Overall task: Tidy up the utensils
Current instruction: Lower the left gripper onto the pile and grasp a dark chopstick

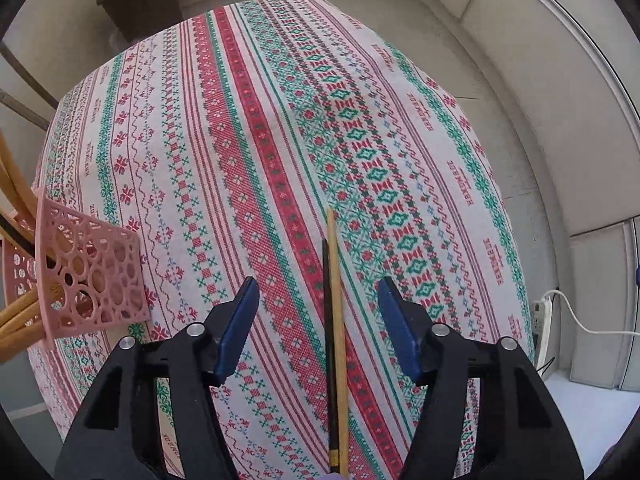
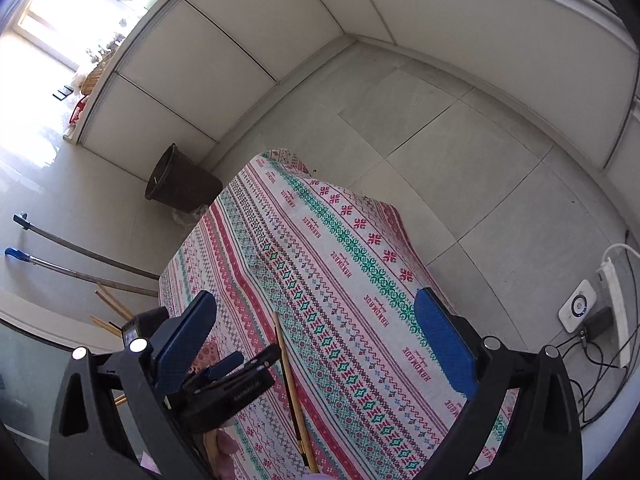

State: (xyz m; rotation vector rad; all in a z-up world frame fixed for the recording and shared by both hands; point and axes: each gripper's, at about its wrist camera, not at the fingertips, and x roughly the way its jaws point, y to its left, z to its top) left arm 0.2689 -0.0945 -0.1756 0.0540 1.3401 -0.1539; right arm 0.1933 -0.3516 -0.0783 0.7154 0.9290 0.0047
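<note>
A pair of chopsticks (image 1: 335,320), one pale wood and one black, lies side by side on the patterned tablecloth (image 1: 248,140). My left gripper (image 1: 318,280) points steeply down over them. Its blue pads (image 1: 240,320) stand apart on either side of the pair without touching it. A pink perforated basket (image 1: 92,276) at the left holds several wooden utensils. In the right wrist view the chopsticks (image 2: 292,384) lie just right of the left gripper (image 2: 250,358), and the basket (image 2: 206,354) is mostly hidden behind it. My right gripper (image 2: 314,298) hangs open above the cloth, holding nothing.
A dark bucket (image 2: 180,182) stands on the tiled floor beyond the table's far left corner. Long poles (image 2: 80,248) lie at the left. A power strip (image 2: 614,308) with cables and a white device (image 2: 578,306) sit on the floor at the right.
</note>
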